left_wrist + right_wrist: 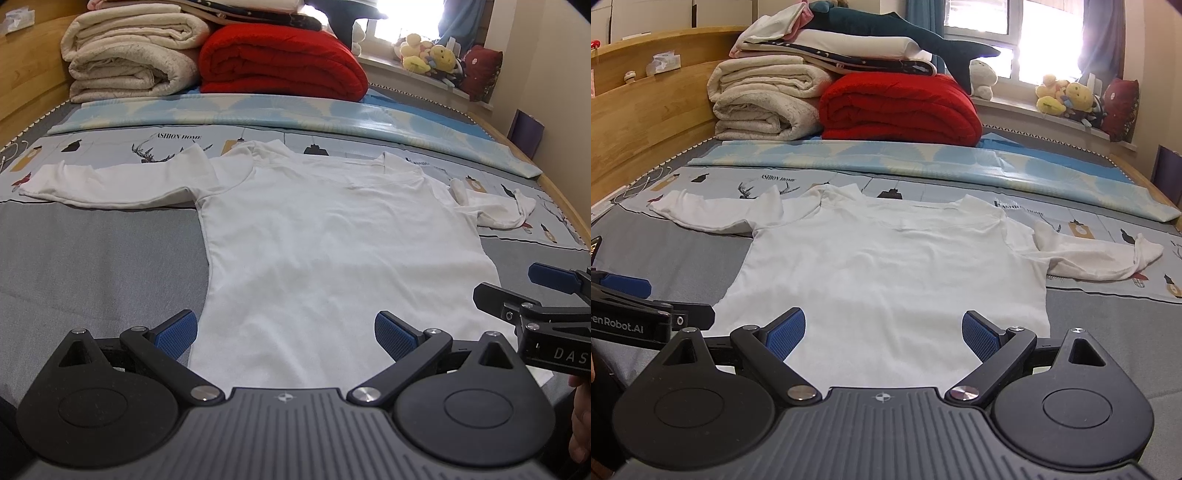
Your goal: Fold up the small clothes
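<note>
A small white long-sleeved shirt (332, 236) lies flat on the bed, collar away from me, hem toward me. Its left sleeve (103, 184) stretches out straight; its right sleeve (495, 206) is crumpled and folded at the cuff. My left gripper (284, 332) hovers open over the hem, blue pads wide apart, nothing between them. My right gripper (882, 332) is likewise open above the shirt (894, 273) near the hem. Each gripper shows in the other's view: the right one (517, 291) at the right edge, the left one (646, 299) at the left edge.
Folded cream blankets (129, 55) and a red blanket (280, 62) are stacked at the bed's far end. A light blue mat (295, 114) lies across the bed behind the shirt. A wooden bed frame (646, 125) runs on the left. Plush toys (1067, 98) sit on the windowsill.
</note>
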`<state>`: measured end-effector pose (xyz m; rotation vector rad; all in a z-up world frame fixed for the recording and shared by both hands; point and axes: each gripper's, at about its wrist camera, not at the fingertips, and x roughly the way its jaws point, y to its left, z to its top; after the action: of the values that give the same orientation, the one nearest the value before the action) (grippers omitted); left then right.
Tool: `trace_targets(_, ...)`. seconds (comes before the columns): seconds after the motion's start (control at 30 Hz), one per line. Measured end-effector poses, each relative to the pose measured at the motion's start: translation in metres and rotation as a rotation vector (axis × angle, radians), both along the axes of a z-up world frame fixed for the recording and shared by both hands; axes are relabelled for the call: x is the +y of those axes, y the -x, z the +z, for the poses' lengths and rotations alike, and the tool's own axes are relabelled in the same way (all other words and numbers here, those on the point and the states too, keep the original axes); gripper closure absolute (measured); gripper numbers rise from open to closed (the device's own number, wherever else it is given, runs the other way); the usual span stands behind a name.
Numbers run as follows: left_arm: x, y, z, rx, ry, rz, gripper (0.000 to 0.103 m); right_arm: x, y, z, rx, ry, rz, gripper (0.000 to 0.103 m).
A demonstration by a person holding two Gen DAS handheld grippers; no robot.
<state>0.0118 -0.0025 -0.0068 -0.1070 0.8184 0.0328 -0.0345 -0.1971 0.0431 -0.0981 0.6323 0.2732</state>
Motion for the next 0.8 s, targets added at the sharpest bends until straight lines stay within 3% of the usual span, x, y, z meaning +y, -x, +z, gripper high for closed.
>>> trace_targets(0.3, -0.001, -0.004, -0.003, 0.034, -0.011, 0.001, 0.001, -0.007, -0.003, 0.004, 0.006, 0.008, -0.033, 0.011)
trace_targets(0.4, 0.002, -0.007, -0.009, 0.068, -0.005, 0.016, 0.001, -0.017, -0.009, 0.004, 0.025, 0.013, -0.105, 0.012)
trace_targets(0.53, 0.01, -0.011, -0.018, 0.122, -0.015, 0.042, 0.001, -0.042, -0.021, -0.004, 0.095, -0.012, -0.23, 0.025)
trace_targets(0.67, 0.029, -0.016, -0.036, 0.241, -0.03, 0.103, 0.001, -0.075, -0.027, -0.014, 0.162, -0.036, -0.362, 0.041)
trace_targets(0.8, 0.063, -0.017, -0.049, 0.309, 0.07, 0.164, 0.009, -0.119, -0.03, -0.022, 0.225, -0.102, -0.504, 0.042)
